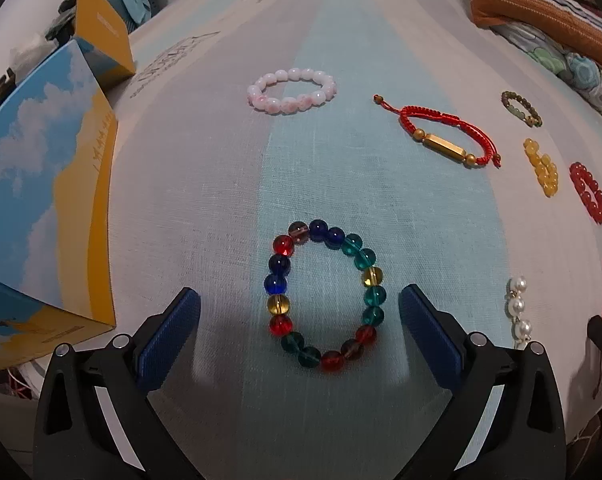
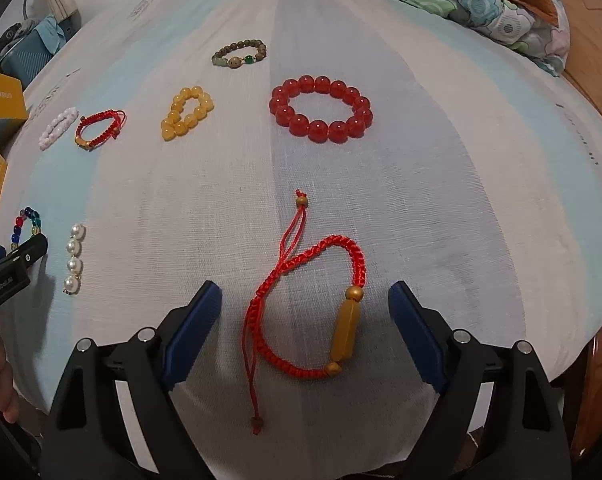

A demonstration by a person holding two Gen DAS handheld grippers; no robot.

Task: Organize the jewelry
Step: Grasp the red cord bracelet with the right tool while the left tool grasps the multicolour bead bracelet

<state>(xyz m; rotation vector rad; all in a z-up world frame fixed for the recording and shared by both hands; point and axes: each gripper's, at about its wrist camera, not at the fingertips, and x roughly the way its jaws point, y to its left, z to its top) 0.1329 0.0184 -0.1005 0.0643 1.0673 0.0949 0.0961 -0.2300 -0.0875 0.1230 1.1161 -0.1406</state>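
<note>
1. Striped pale cloth (image 1: 221,184) covers the bench.
2. Left claw (image 1: 299,300) gapes wide, holding nothing; the multicolored bead bracelet (image 1: 325,295) lies between its fingers.
3. Right claw (image 2: 305,294) gapes wide, empty; the red cord bracelet (image 2: 309,308) lies between its fingers.

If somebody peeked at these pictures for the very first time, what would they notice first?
Probably the multicolored glass bead bracelet, lying flat on the striped cloth right between the open fingers of the left tool. Next, the red braided cord bracelet with its gold tube bead, lying between the open fingers of the right tool. Beyond it, the ring of big red beads glows brightly.
</note>
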